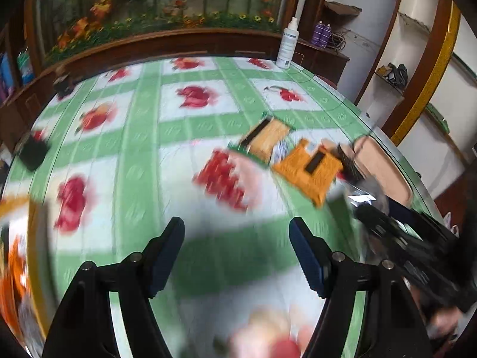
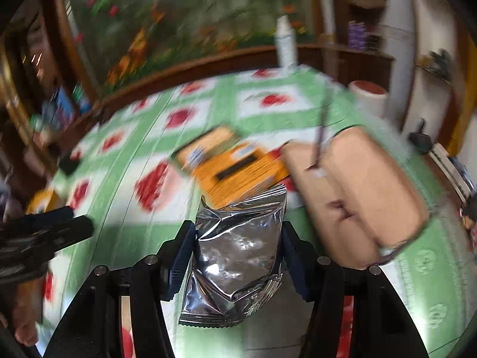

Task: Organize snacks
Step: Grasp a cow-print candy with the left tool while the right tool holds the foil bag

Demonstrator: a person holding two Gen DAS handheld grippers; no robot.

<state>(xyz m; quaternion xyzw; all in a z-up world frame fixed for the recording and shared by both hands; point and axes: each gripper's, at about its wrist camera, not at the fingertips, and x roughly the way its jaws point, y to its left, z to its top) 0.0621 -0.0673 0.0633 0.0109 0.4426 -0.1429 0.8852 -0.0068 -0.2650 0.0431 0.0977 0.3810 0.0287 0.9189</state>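
Right claw [image 2: 237,250] clamped on silver pouch [image 2: 235,256]; left claw [image 1: 237,253] wide, empty. Best carried level toward tan tray [image 2: 372,185] right of frame, clear of orange packets [image 2: 238,170].

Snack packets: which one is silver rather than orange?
The crinkled foil pouch clamped in the right gripper. The two packets on the tablecloth beyond it are orange, printed and flat.

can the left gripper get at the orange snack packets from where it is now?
Probably yes. The left gripper is open with nothing between its pads, and only bare tablecloth lies between it and the orange packets. The right gripper, shut on a silver pouch, crowds the right side.
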